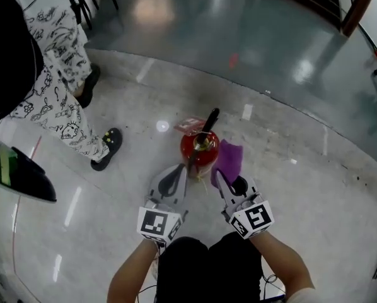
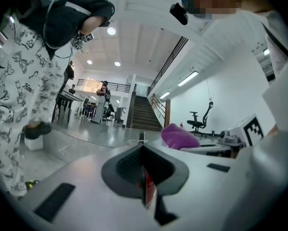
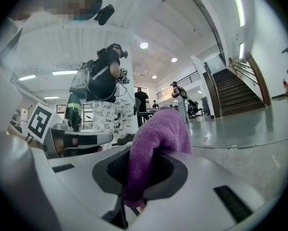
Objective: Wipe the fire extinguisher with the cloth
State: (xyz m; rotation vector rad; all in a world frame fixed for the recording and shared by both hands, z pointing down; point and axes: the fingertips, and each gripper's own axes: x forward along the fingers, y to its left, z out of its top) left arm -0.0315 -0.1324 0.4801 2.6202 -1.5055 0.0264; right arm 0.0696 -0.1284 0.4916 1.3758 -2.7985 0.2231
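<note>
Closest to my feed were the two tongs, held low over the pale floor (image 1: 302,188). On the left gripper (image 1: 178,174) the jaws were pressed together, their tip at the lower left side of the red fire extinguisher (image 1: 200,151). A red sliver showed in the seam, and I could not tell whether anything was pinched there. On the right gripper (image 1: 229,180) the jaws were clamped on the purple cloth (image 1: 229,158), which stood up out of them just beside the extinguisher's right side. That extinguisher stood upright between both tips, its black hose (image 1: 204,131) slanting over the top. A bystander in patterned trousers (image 1: 53,81) stood well apart.
</note>
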